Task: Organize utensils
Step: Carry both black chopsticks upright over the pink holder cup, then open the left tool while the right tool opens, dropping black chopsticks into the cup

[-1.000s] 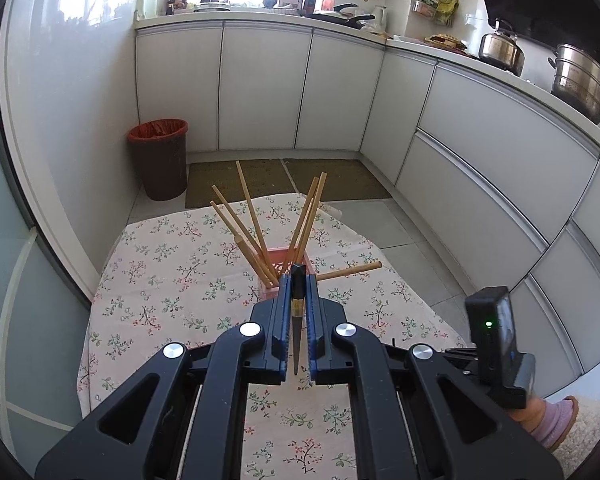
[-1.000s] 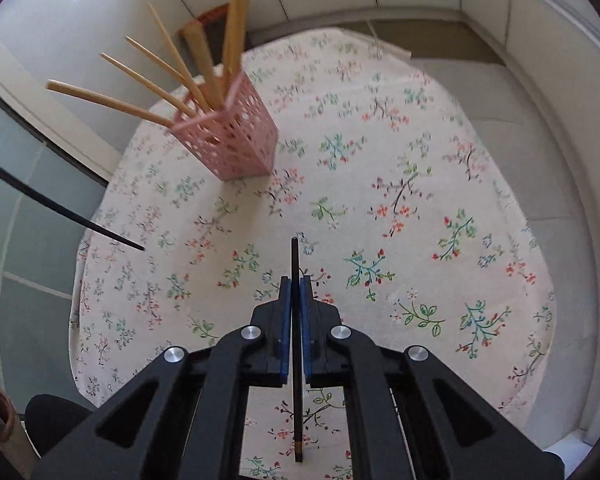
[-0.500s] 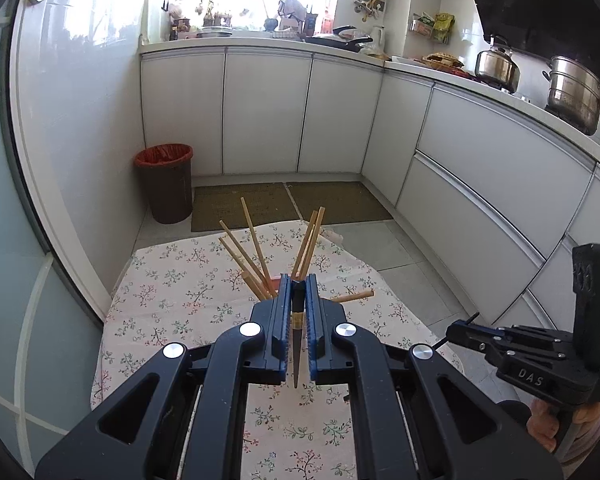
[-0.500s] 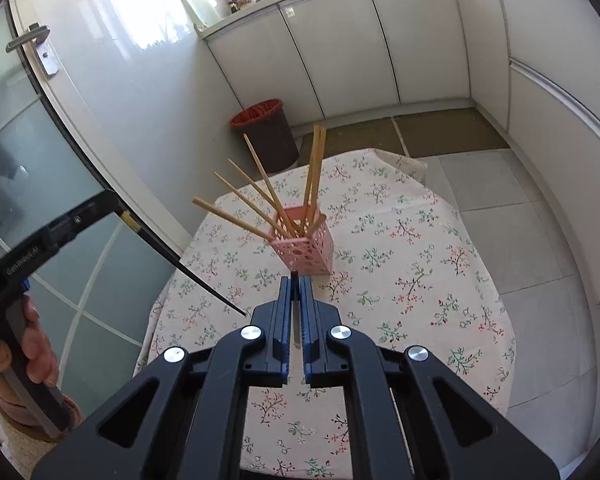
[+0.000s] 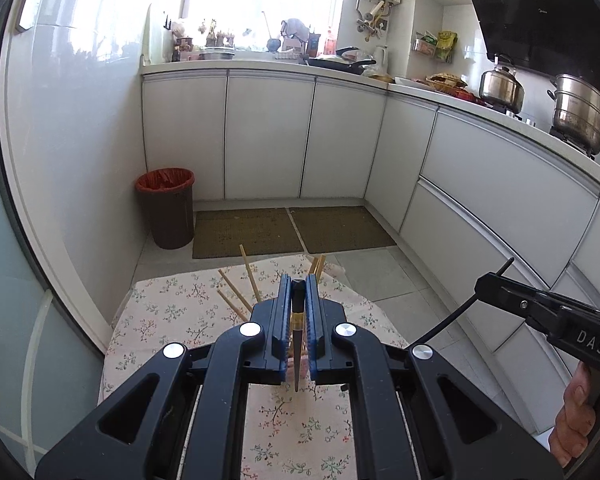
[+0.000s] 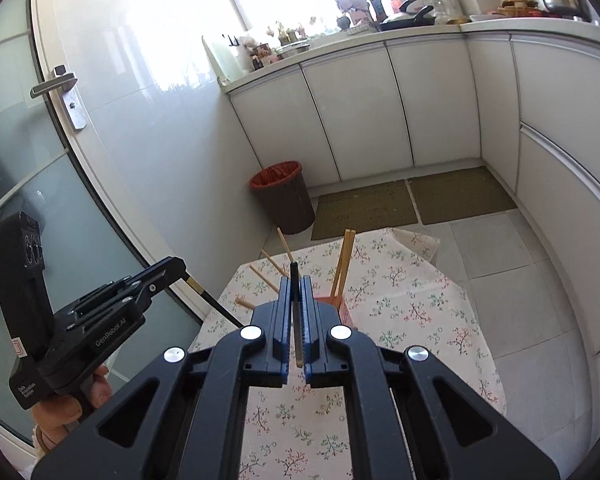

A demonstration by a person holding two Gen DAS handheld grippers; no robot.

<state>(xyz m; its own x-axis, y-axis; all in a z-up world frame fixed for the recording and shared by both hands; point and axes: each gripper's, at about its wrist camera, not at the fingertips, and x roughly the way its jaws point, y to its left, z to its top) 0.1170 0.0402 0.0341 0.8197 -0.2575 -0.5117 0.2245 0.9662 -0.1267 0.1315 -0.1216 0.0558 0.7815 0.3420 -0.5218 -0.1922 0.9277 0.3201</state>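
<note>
The holder [image 6: 346, 306] stands on the table [image 6: 420, 312], chopsticks [image 6: 342, 264] in it; the bin [image 6: 284, 196] sits behind, against the wall; mats [image 6: 412, 204] lie right of it.

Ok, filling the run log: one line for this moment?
left hand-held gripper: shut on black chopstick | right hand-held gripper: shut on black chopstick

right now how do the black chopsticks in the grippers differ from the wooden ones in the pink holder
The black chopsticks are dark, one clamped in each hand-held gripper above the table; the wooden chopsticks are pale. The black ones are held singly; the wooden ones stand splayed together in the pink holder. Both are slim, straight sticks.
</note>
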